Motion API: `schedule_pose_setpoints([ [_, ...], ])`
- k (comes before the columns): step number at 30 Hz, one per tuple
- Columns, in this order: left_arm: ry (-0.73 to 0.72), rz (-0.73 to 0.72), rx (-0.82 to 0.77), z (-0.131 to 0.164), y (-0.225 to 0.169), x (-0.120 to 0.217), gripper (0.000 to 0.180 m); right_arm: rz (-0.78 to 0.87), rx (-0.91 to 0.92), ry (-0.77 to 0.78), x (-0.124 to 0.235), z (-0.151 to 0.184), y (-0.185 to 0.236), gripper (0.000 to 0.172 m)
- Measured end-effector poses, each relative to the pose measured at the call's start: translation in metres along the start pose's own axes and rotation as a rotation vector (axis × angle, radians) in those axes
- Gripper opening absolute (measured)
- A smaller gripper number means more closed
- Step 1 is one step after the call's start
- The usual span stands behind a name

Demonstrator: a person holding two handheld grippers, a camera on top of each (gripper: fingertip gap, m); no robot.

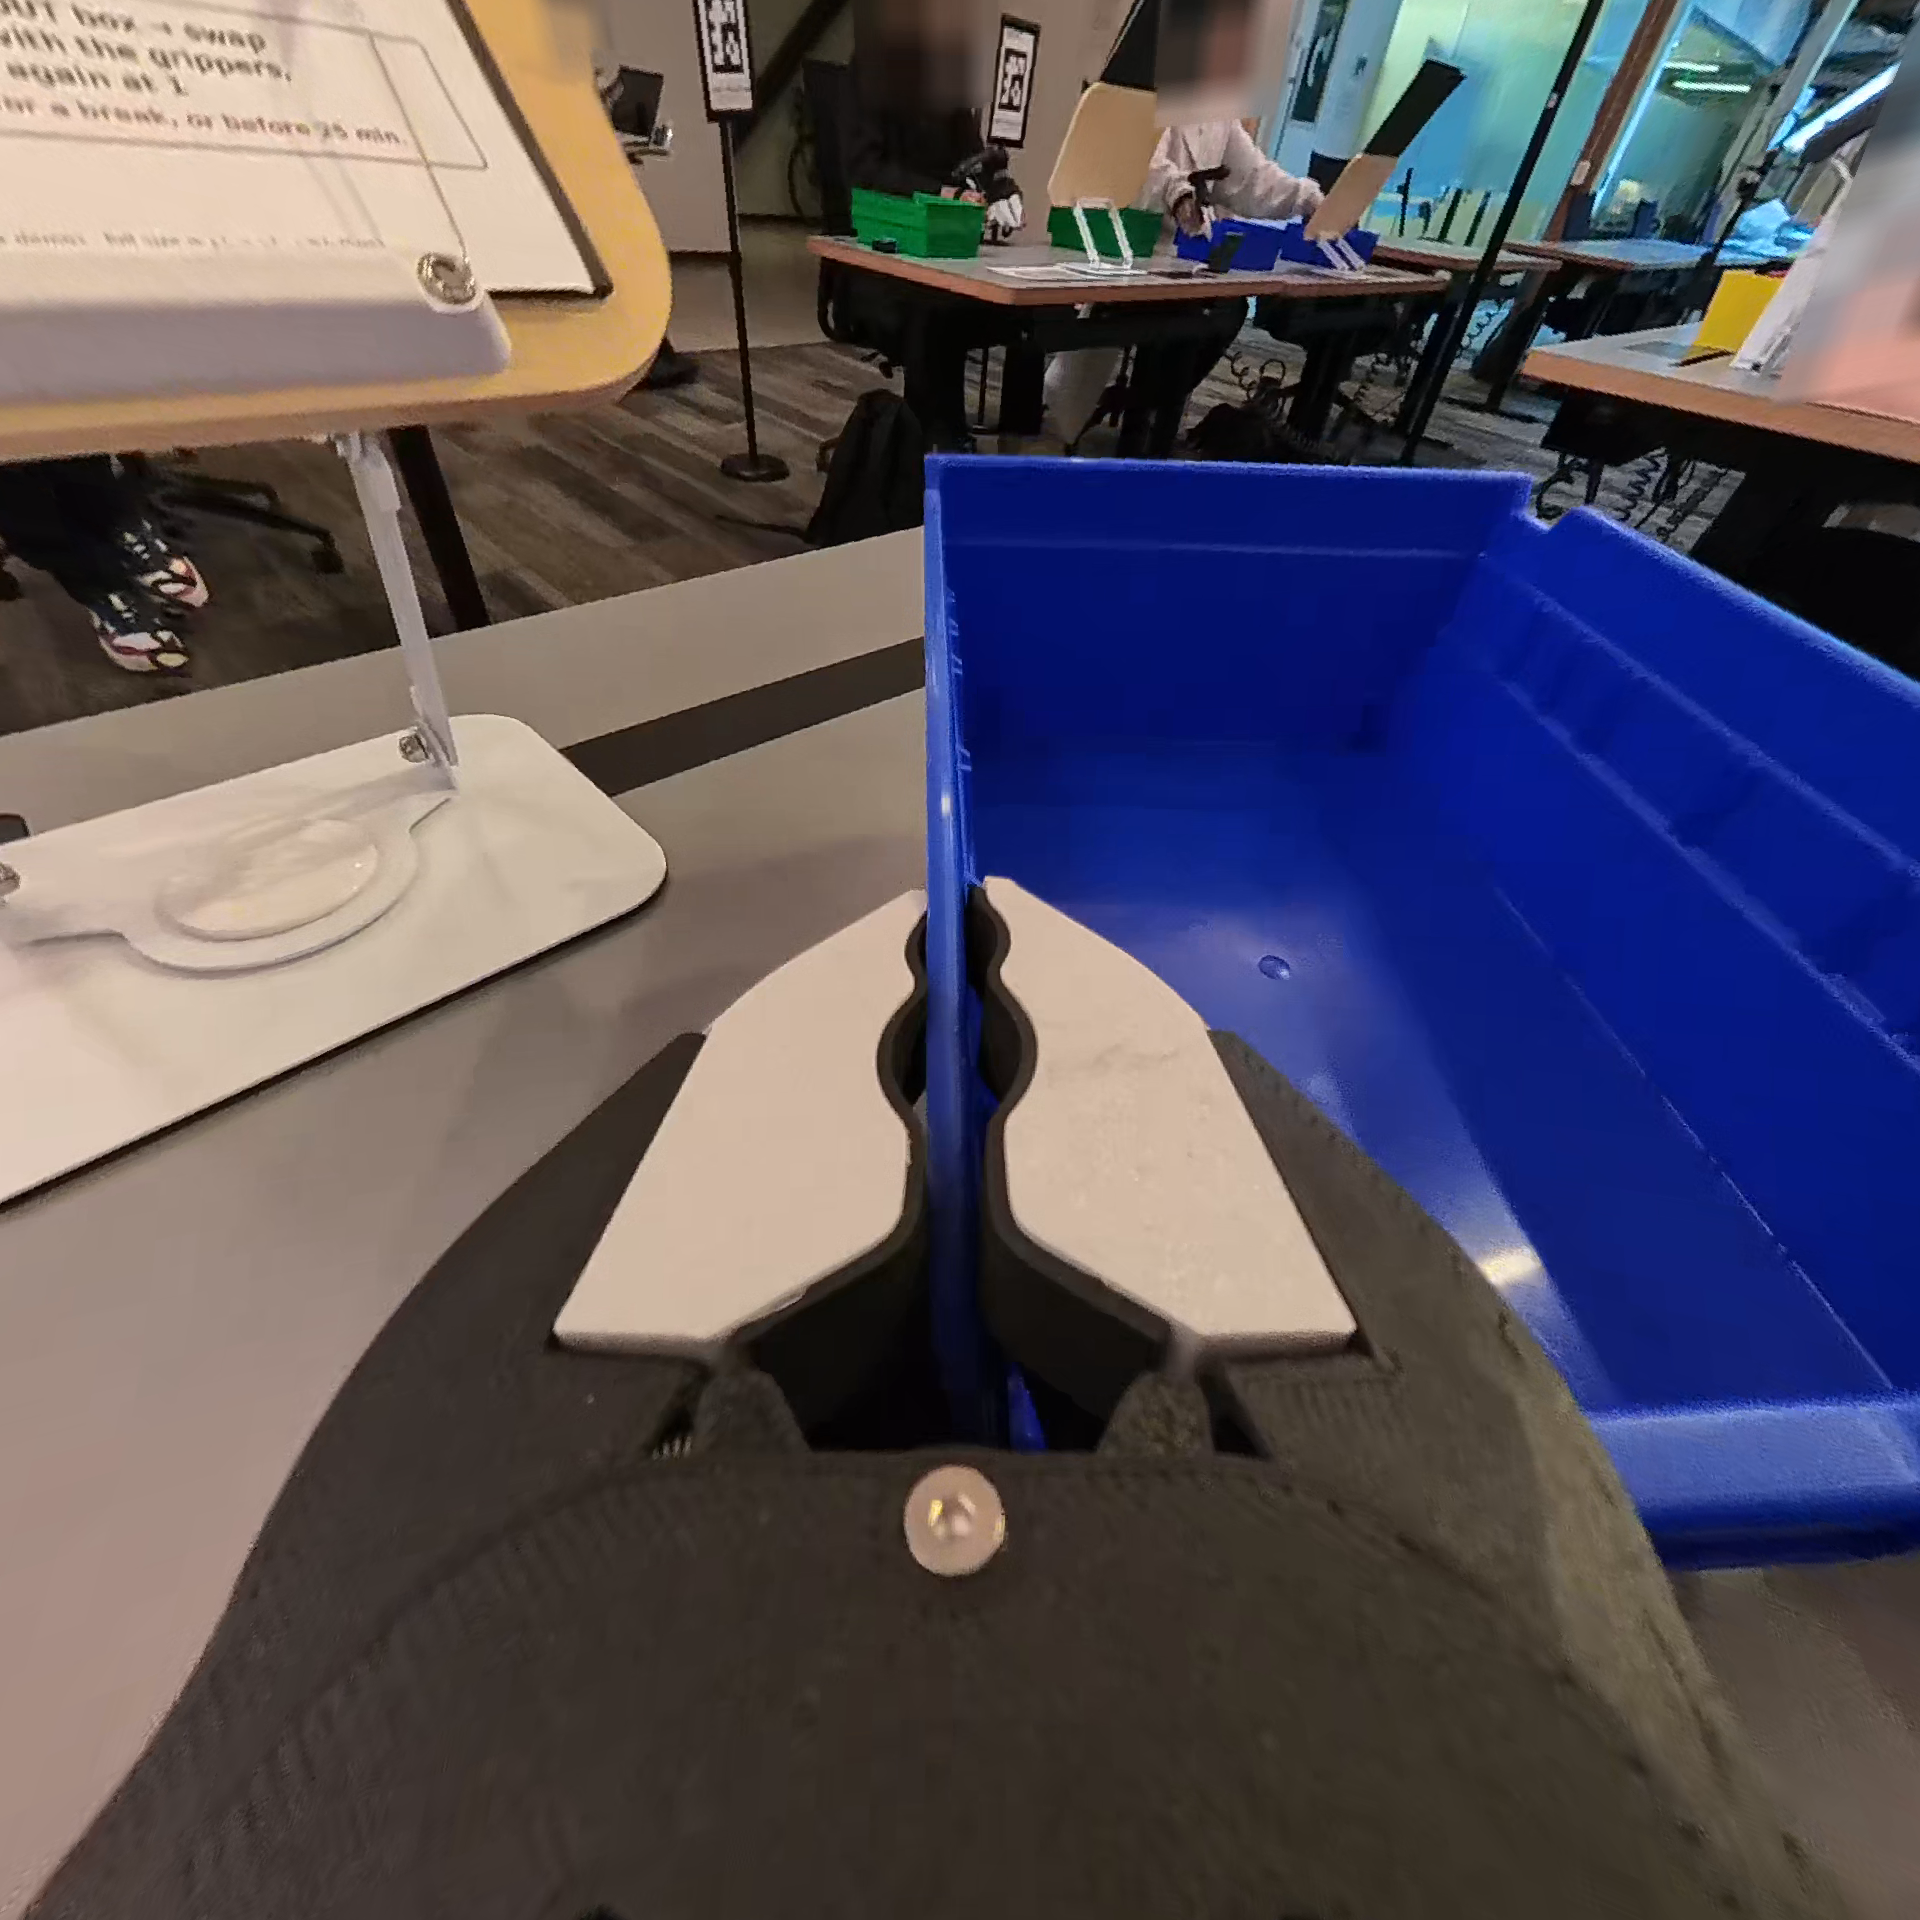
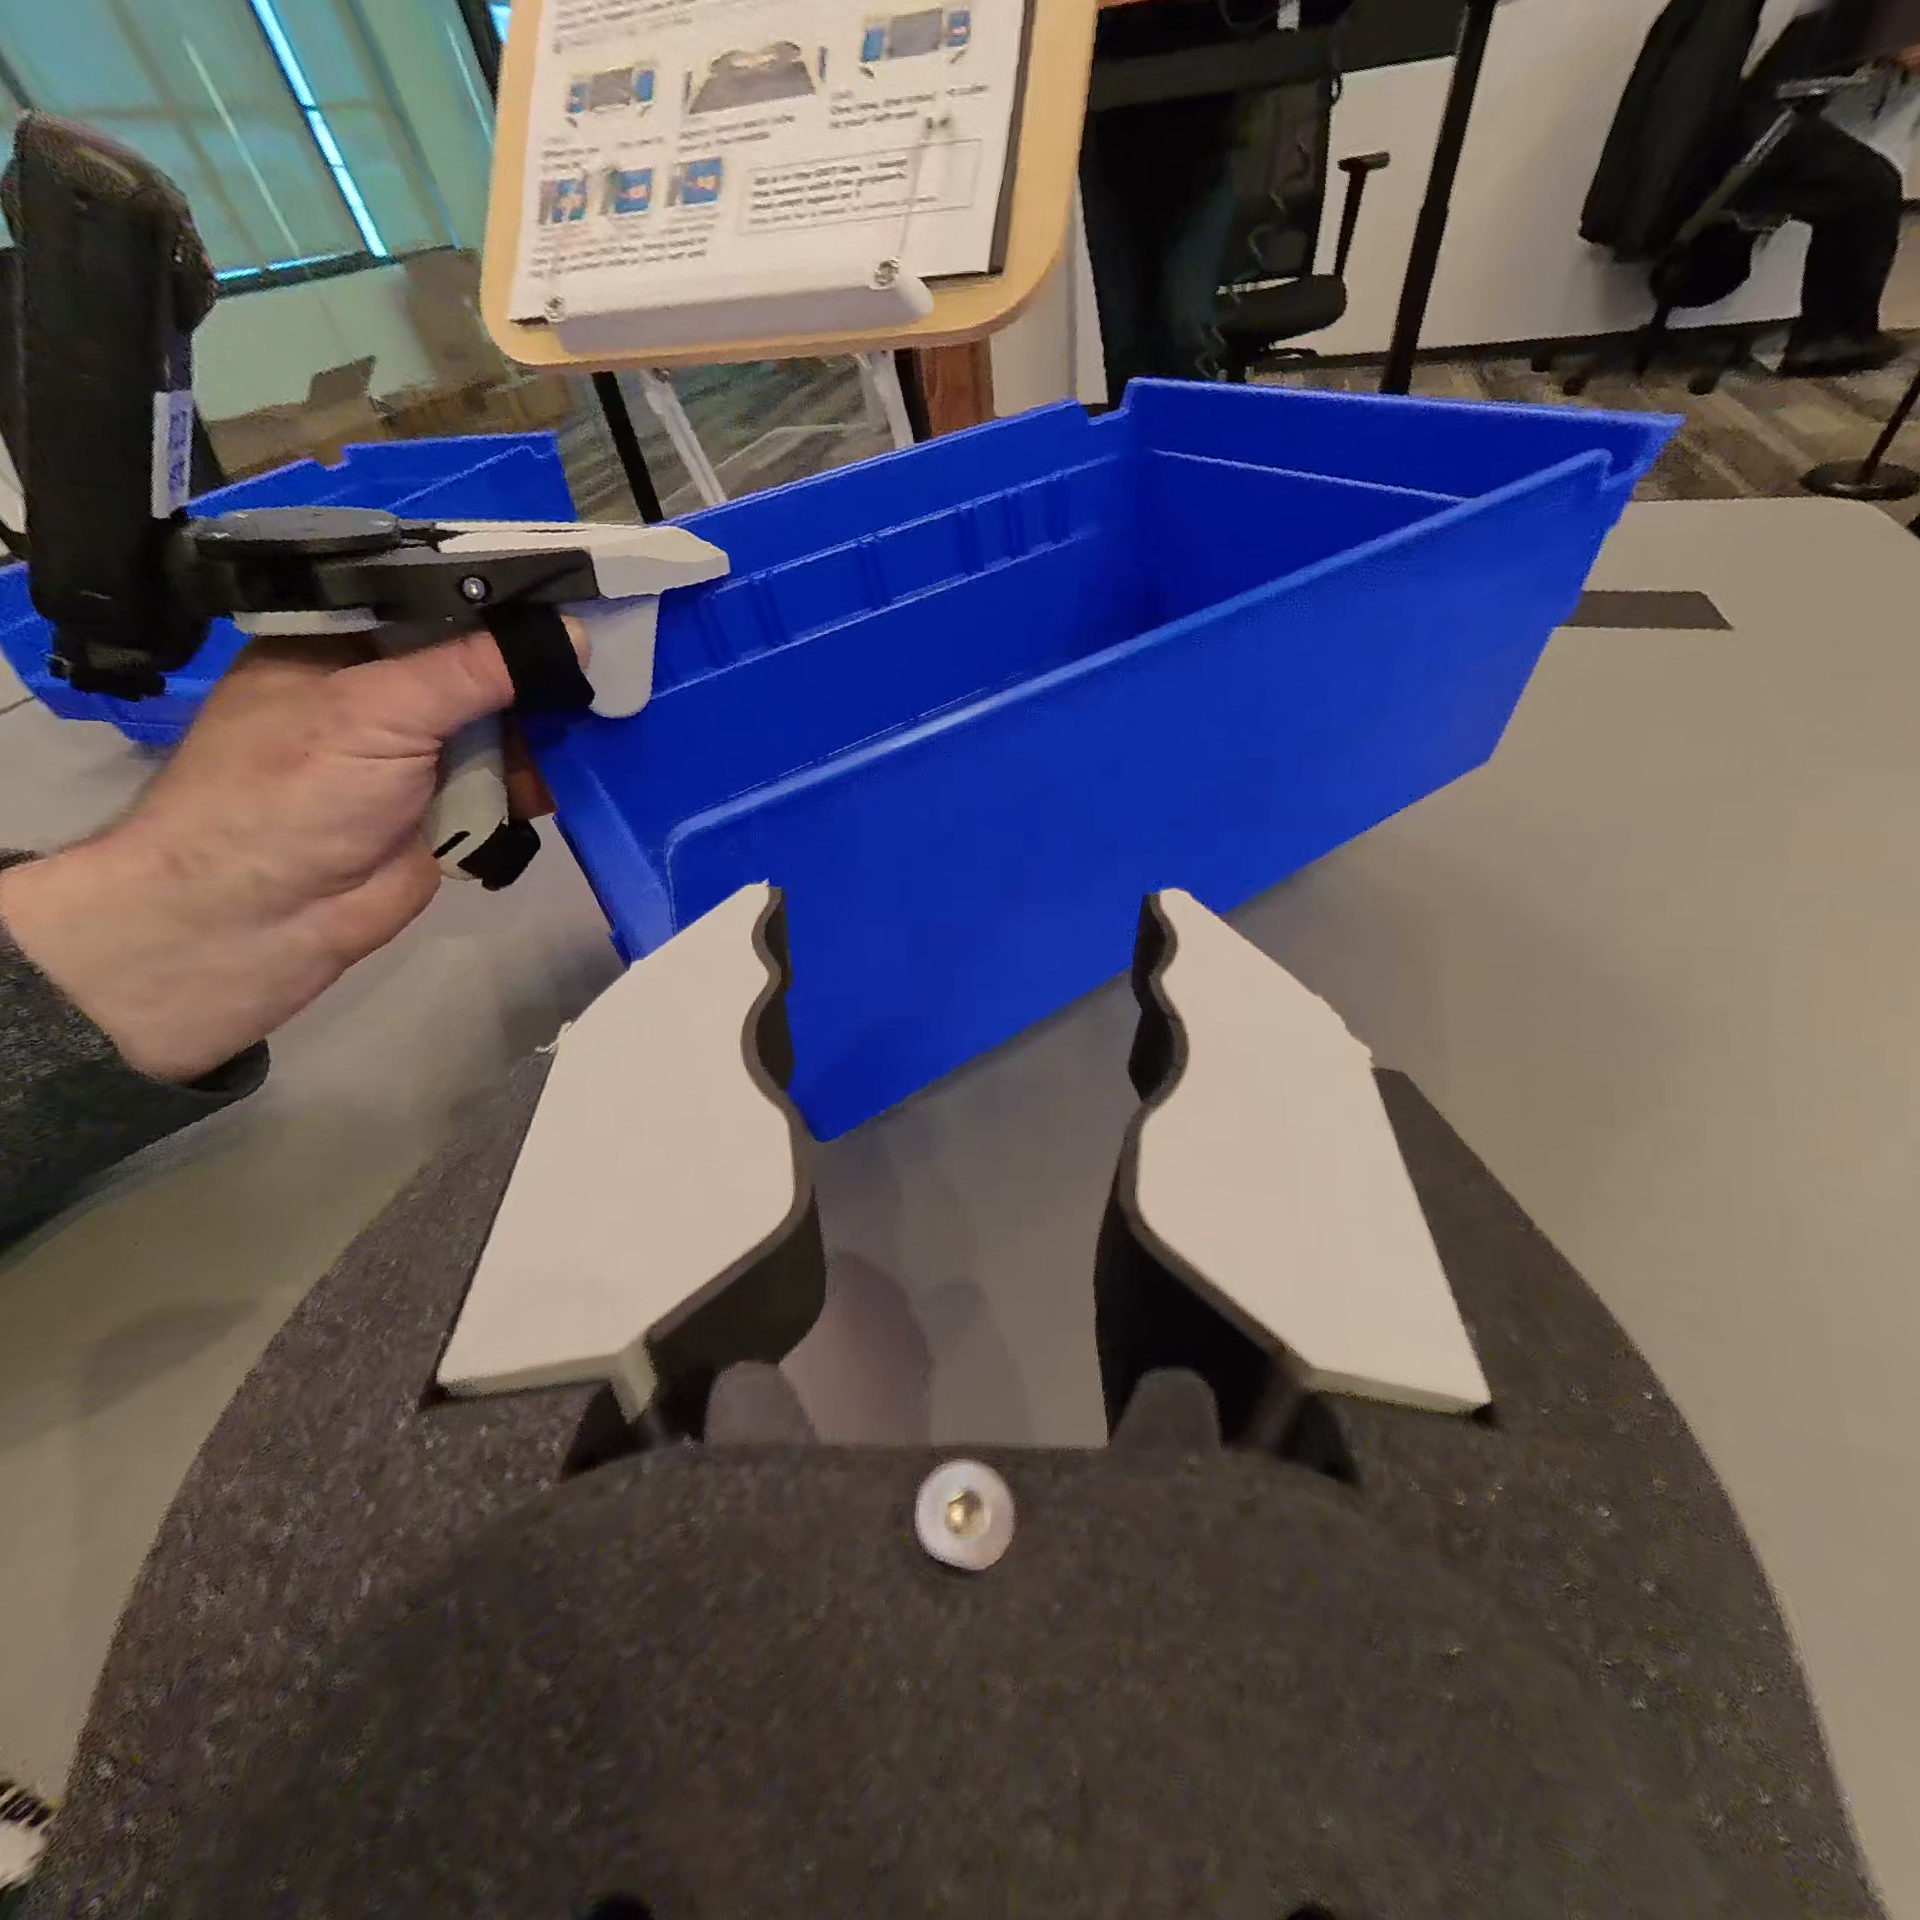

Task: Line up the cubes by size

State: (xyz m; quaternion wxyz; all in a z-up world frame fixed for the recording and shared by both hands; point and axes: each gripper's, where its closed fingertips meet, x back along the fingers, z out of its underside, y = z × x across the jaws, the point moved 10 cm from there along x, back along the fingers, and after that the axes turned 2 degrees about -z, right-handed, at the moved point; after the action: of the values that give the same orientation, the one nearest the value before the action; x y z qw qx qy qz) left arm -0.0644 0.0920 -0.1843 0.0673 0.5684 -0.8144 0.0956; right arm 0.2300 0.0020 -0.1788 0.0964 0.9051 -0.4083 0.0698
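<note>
No cubes show in either view. A blue plastic bin stands on the grey table, and its inside looks empty. My left gripper is shut on the bin's near left wall, with one finger inside and one outside. The right wrist view shows the left gripper clamped on the rim at the bin's left end, with a person's hand around its handle. My right gripper is open and empty, close in front of the bin's long side wall without touching it.
A second blue bin stands behind the left gripper. An instruction board on a stand is behind the bins, with its white base on the table. A black tape strip marks the table at the right.
</note>
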Motion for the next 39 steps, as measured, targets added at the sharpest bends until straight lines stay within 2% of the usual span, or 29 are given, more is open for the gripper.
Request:
schedule_pose_setpoints([
  [4,0.019,-0.03,-0.005,0.005,0.0,-0.009,0.003,0.031,-0.023,-0.016,-0.003,0.0,-0.007,0.069],
  [6,0.03,-0.035,-0.006,0.008,-0.002,-0.013,0.003,0.036,-0.041,-0.044,0.001,-0.002,-0.009,0.063],
  [11,0.046,-0.039,-0.02,0.015,-0.012,-0.024,0.003,-0.004,-0.023,0.001,-0.012,0.002,0.0,0.065],
  [15,0.047,-0.038,-0.03,0.015,-0.021,-0.029,0.003,0.039,-0.003,0.063,-0.027,0.008,-0.002,0.063],
  [18,0.048,-0.037,-0.024,0.015,-0.022,-0.032,0.003,0.077,0.032,0.091,-0.031,0.011,-0.013,0.048],
  [32,0.097,0.103,0.01,0.015,-0.046,-0.047,0.039,0.167,0.111,0.161,-0.047,0.005,-0.078,0.023],
  [39,0.11,0.177,0.095,0.009,-0.057,-0.065,0.05,0.216,0.139,0.18,-0.06,-0.003,-0.117,0.015],
])
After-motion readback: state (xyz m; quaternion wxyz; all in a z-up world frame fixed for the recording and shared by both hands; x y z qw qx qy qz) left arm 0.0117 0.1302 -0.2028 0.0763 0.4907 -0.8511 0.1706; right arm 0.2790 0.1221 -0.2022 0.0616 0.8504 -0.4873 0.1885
